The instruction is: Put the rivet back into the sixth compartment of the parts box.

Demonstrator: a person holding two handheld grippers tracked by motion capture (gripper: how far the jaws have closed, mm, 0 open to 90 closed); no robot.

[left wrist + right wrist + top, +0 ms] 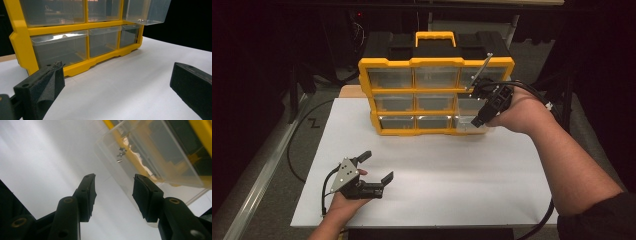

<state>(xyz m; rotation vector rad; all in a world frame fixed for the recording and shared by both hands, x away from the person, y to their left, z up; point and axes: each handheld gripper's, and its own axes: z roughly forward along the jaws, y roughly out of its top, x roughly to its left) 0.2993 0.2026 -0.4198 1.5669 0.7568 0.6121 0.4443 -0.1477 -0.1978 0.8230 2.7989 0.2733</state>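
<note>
The clear drawer sticks out of the yellow box, at its right side, with tiny screws inside. The right claw is open beside the drawer — slide it slowly and level so nothing spills. The left claw rests open, well away from the box.

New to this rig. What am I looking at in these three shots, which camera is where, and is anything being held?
No robot arm here: a person holds a two-jaw gripper in each hand. The high view looks down on a white table from the person's side. The other two cameras ride on the grippers and look along their black jaws.

On the table stands a yellow organizer with clear drawers. The right gripper is at a pulled-out clear drawer in the right column; small metal parts lie inside. Its jaws stand apart in the right gripper view, holding nothing. The left gripper rests open near the table's front, empty.
</note>
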